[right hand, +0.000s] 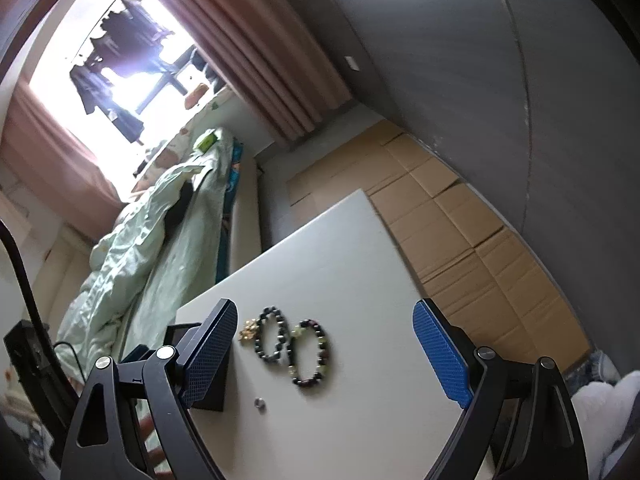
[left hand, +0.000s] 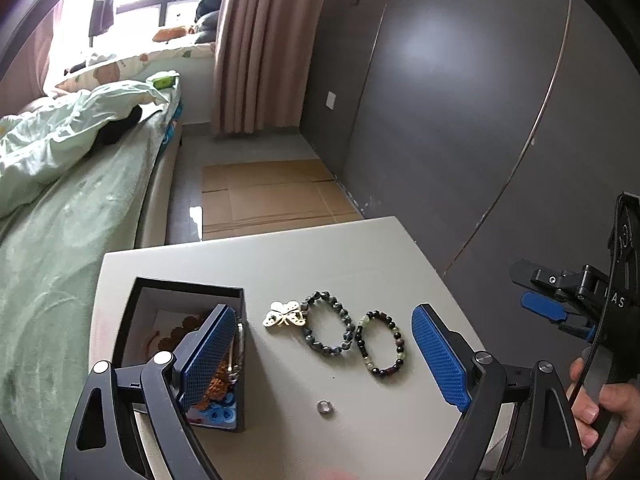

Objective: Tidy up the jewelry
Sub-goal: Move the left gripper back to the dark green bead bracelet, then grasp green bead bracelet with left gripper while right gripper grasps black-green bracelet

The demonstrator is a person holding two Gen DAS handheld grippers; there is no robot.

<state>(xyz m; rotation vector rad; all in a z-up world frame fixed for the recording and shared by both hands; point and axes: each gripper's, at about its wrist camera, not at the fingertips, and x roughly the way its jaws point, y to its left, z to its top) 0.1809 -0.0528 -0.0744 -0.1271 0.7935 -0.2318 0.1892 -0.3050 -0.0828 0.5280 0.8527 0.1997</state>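
On the white table (left hand: 320, 256) lie a gold butterfly brooch (left hand: 285, 314), a dark grey bead bracelet (left hand: 329, 323), a dark bracelet with green beads (left hand: 382, 343) and a small silver ring (left hand: 324, 406). A black open box (left hand: 188, 344) at the left holds brown beads and blue items. My left gripper (left hand: 324, 356) is open above the table, its left finger over the box. My right gripper (right hand: 324, 356) is open and empty, higher up; it also shows at the right edge of the left wrist view (left hand: 560, 300). The bracelets (right hand: 292, 344), brooch (right hand: 249, 331), ring (right hand: 260, 403) and box (right hand: 200, 360) show in the right wrist view.
A bed with a green quilt (left hand: 60, 200) lies left of the table. Flattened cardboard (left hand: 264, 196) covers the floor beyond it. A dark grey wall (left hand: 460, 120) stands on the right, with pink curtains (left hand: 256, 48) and a bright window behind.
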